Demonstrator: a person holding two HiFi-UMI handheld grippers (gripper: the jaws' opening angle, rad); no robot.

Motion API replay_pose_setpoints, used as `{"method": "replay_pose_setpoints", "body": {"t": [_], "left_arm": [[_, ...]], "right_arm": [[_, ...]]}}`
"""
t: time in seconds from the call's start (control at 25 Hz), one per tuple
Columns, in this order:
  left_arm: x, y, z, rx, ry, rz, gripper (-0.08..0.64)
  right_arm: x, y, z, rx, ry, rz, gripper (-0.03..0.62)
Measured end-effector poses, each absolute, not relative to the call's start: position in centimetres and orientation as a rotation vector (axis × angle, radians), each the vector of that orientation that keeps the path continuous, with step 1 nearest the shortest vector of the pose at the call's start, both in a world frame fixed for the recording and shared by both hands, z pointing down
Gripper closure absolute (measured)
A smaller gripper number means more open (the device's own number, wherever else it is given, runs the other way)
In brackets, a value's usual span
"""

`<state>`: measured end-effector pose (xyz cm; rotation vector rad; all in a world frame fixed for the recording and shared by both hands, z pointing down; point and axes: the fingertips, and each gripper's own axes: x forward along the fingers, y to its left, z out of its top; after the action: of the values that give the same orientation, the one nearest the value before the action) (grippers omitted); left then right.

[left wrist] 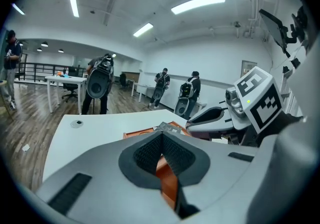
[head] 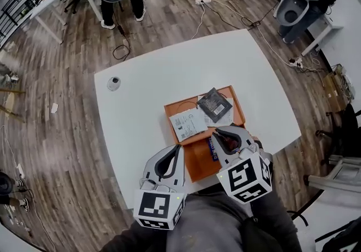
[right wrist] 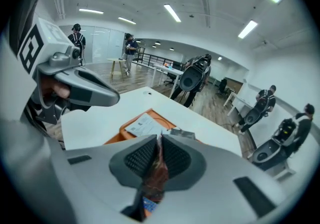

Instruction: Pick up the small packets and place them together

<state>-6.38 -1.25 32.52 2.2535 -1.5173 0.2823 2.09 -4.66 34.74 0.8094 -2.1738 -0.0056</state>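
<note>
Foil-like small packet [right wrist: 154,180], reddish-brown with a blue end, is hanging edge-on between the pads of the right gripper [right wrist: 159,140]. The jaws are standing narrow and pinching it along a thin strip. In the head view it is dangling over the near half of the flat orange plastic tray [head: 200,166], seemingly clear of the tray floor.

Flat white paper packet [head: 188,124] and square dark grey packet [head: 215,104] are lying further along the tray, near each other, the grey one toward the far right corner.

Left gripper [left wrist: 162,135] is hovering just beside the right one. Its pads are meeting with nothing between them, and only tray orange is showing through the gap below.

All of this is sitting on the white rectangular table [head: 169,70].

Risks, as judged:
- The grip is taking little of the packet, so a quick swing is likely to let it slide out and drop short of the others.
- A low carry is risking the dangling end dragging on the white packet and pushing it away from the grey one.
- The two grippers are working close together, so a sideways move is risking a knock.
</note>
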Motion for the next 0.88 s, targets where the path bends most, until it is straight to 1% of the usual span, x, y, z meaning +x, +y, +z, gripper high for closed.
{"method": "replay_pose_setpoints", "body": {"t": [0.24,0.64,0.88], "left_arm": [[-6.9,-3.9,32.9,2.199,-1.568,0.273,0.563],[-8.6,-6.1,35.2,2.046,-1.644,0.309,0.563],[-8.9,-5.9,36.1,2.007,-1.666,0.316,0.563]], "right_arm": [[2.6,-10.1,33.0,0.887,-2.208,-0.047,0.552],[0.6,-14.3,36.9,0.795,-2.228,0.020,0.551],[-0.8,-13.9,38.5,0.700,-2.265,0.072,0.509]]}}
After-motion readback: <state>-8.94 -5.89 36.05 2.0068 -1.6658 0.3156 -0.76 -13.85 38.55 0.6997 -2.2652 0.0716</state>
